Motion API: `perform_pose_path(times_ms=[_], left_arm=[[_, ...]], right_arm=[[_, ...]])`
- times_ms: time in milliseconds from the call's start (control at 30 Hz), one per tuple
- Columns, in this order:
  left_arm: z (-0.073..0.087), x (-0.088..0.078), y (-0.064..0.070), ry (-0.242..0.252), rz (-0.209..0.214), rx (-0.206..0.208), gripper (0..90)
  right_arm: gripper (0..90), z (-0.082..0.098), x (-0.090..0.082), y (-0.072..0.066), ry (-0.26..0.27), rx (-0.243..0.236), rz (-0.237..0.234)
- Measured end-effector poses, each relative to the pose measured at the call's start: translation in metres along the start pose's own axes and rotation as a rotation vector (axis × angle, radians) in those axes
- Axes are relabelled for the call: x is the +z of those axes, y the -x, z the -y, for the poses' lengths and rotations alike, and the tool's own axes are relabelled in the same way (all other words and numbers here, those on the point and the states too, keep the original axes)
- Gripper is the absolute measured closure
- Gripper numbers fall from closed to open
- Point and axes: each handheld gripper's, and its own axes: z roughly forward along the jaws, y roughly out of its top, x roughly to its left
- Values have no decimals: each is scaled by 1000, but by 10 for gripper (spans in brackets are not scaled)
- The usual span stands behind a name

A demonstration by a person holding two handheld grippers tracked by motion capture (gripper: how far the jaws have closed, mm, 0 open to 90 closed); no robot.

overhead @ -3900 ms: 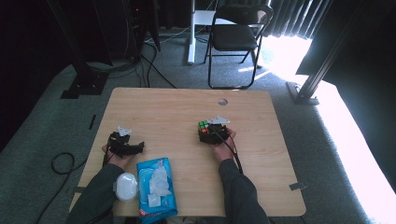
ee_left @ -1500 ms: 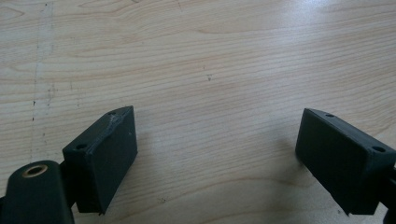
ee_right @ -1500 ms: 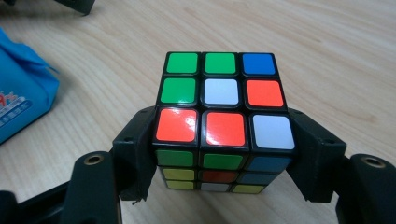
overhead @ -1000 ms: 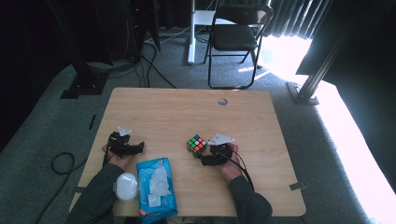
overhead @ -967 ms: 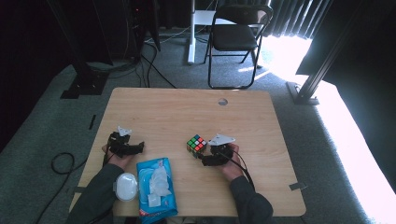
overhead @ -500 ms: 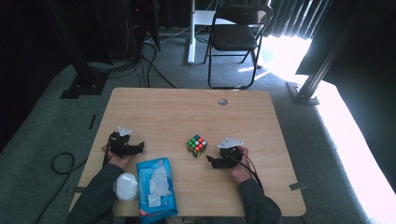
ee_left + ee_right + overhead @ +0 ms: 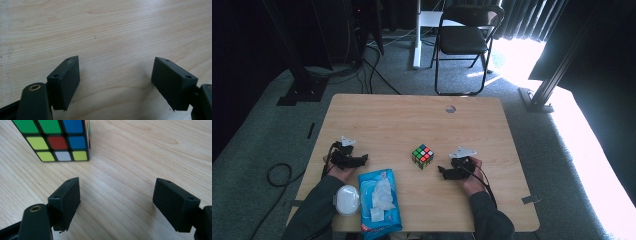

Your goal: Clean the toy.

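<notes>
Sitting near the middle of the surface [image 7: 377, 120], the puzzle cube [image 7: 423, 156] rests free, just ahead and left of the right tongs [image 7: 116, 202] — spread wide, holding nothing. To grip it well, I would centre the cube between both jaws, squarely on flat faces. The left tongs [image 7: 115, 82] gape empty too — well apart, beside a wipes pack [image 7: 379, 200].

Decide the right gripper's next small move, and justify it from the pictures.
Probably rest: the right gripper is open, off the multicoloured puzzle cube, which stands free on the light wooden table. To regrasp, it would slide toward the cube, which sits off-centre from its jaws.
</notes>
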Motion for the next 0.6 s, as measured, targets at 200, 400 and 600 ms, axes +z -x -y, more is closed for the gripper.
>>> perform_pose_path(times_ms=[200,400,600], left_arm=[[-1,-7,1,15,21,5,257],[-3,-18,1,49,37,19,259],[-5,-29,3,69,68,19,259]], right_arm=[[218,0,0,2,0,10,-1],[215,0,0,2,-12,20,1],[216,0,1,4,-17,31,-12]])
